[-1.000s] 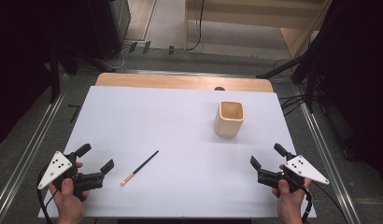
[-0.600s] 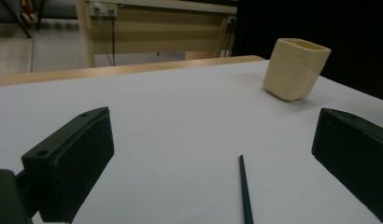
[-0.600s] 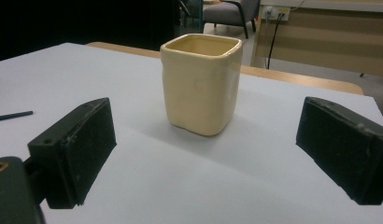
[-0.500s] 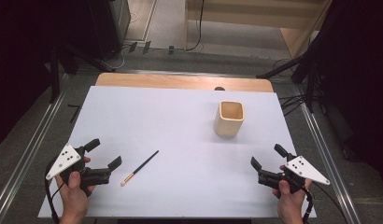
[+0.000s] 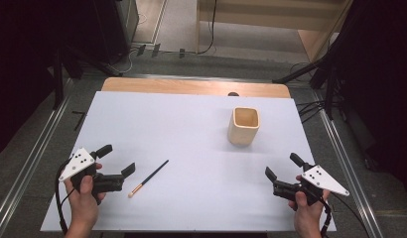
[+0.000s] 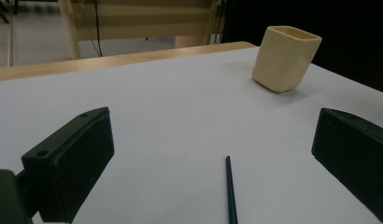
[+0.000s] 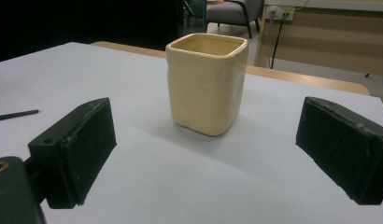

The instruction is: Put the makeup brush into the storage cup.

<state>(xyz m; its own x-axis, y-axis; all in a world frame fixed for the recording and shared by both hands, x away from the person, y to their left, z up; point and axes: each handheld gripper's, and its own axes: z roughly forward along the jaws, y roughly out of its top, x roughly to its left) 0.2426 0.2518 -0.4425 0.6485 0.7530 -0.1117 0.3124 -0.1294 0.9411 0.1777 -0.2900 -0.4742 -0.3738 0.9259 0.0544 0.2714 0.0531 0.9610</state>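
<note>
A thin black brush (image 5: 148, 178) with a copper-coloured tip lies slantwise on the white table (image 5: 181, 129), left of the middle. My left gripper (image 5: 117, 159) is open, just left of the brush's tip end and a little apart from it. In the left gripper view the brush's dark handle (image 6: 230, 191) lies between the wide-open jaws, with the cream square cup (image 6: 285, 58) beyond it. The cup (image 5: 244, 126) stands upright at the right back. My right gripper (image 5: 282, 166) is open near the front right edge, and the cup (image 7: 206, 84) is centred ahead of its jaws.
A bare wooden strip (image 5: 191, 87) runs along the table's far edge, with a small dark object (image 5: 233, 93) on it. Metal rails (image 5: 33, 163) flank the table on the floor. A wooden cabinet (image 5: 271, 15) stands behind.
My left gripper has moved right and a little forward, closing in on the brush's tip end. The right gripper, brush and cup have stayed put.
</note>
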